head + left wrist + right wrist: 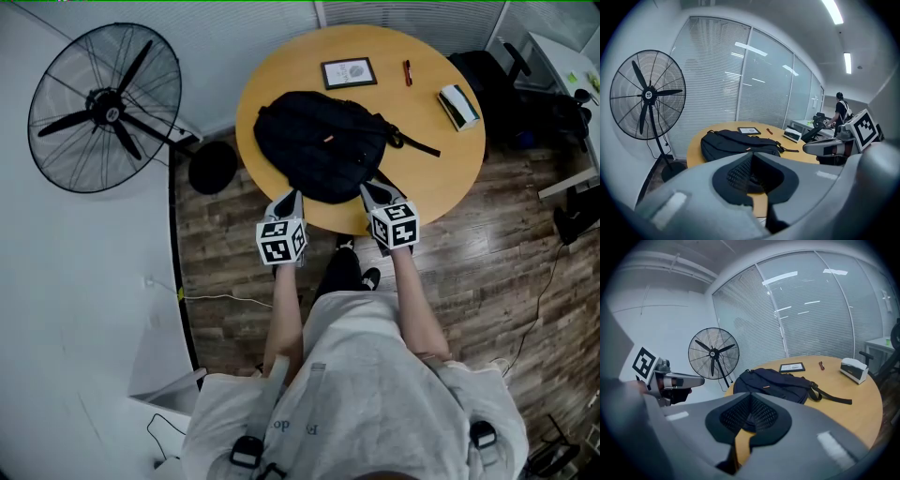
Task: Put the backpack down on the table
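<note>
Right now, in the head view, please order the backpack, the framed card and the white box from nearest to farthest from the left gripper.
1. The backpack, just ahead of the left gripper.
2. The framed card, at the table's far edge, centre.
3. The white box, far right.

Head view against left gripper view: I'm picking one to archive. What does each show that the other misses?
Only the head view shows the wearer's shirt and forearms. Only the left gripper view shows ceiling lights and a second person standing far back. Both show the backpack lying on the round table, and the fan beside it.
</note>
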Motion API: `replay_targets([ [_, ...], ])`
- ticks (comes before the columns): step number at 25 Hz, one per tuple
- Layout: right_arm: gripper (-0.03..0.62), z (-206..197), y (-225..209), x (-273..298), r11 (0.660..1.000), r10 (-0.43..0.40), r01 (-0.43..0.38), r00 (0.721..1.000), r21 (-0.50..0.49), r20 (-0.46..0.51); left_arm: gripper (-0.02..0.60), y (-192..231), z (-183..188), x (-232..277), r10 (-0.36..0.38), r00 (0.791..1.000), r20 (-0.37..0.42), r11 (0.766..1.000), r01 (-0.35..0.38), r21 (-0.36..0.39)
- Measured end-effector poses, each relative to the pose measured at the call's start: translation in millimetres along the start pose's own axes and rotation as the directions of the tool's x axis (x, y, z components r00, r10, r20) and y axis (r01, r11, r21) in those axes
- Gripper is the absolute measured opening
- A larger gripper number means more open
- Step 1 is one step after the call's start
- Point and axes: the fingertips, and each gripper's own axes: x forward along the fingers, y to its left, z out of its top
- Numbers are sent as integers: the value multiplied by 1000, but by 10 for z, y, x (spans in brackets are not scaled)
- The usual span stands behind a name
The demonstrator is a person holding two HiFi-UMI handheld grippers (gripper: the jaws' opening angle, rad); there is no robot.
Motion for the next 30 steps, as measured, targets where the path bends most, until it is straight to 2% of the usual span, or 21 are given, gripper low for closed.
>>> replay_targets([
  [20,0,21,-27,68,1000,1,-1,1000,15,0,7,19,-7,84,-9,1000,-11,1000,9,7],
  [30,0,36,-28,125,1000,6,-6,1000,-11,-21,6,61,25,150,-15,1000,-8,1000,15,-5],
])
